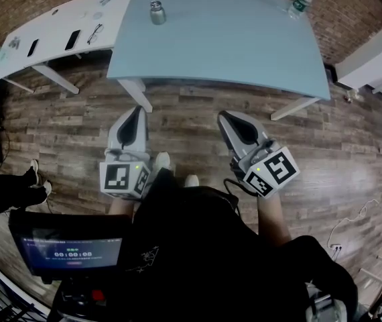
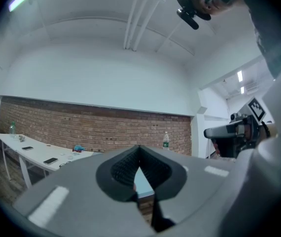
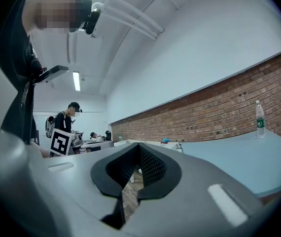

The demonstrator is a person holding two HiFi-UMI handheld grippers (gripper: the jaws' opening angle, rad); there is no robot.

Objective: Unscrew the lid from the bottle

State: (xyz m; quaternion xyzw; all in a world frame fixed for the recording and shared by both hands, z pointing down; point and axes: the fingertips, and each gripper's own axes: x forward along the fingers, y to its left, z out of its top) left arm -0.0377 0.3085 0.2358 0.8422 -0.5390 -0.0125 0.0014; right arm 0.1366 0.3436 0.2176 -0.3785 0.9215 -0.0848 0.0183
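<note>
A small steel bottle (image 1: pixel 157 12) with a lid stands upright near the far left of the blue-grey table (image 1: pixel 231 45). A clear plastic water bottle (image 1: pixel 303 1) with a green label stands at the table's far right corner. Both grippers hover level over the wooden floor, well short of the table. My left gripper (image 1: pixel 137 111) is shut with nothing in it, and so is my right gripper (image 1: pixel 226 116). The left gripper view shows shut jaws (image 2: pixel 139 148) and the plastic bottle (image 2: pixel 166 140) beyond. The right gripper view shows shut jaws (image 3: pixel 139 145), the steel bottle (image 3: pixel 179 146) and the plastic bottle (image 3: pixel 260 118).
A white table (image 1: pixel 50 32) stands to the left of the blue one, with phones (image 1: pixel 72 39) and glasses (image 1: pixel 95 33) on it. A screen (image 1: pixel 70 250) sits low in front of me. A person's feet (image 1: pixel 33 180) show at left. Other people (image 3: pixel 66 120) are at desks far off.
</note>
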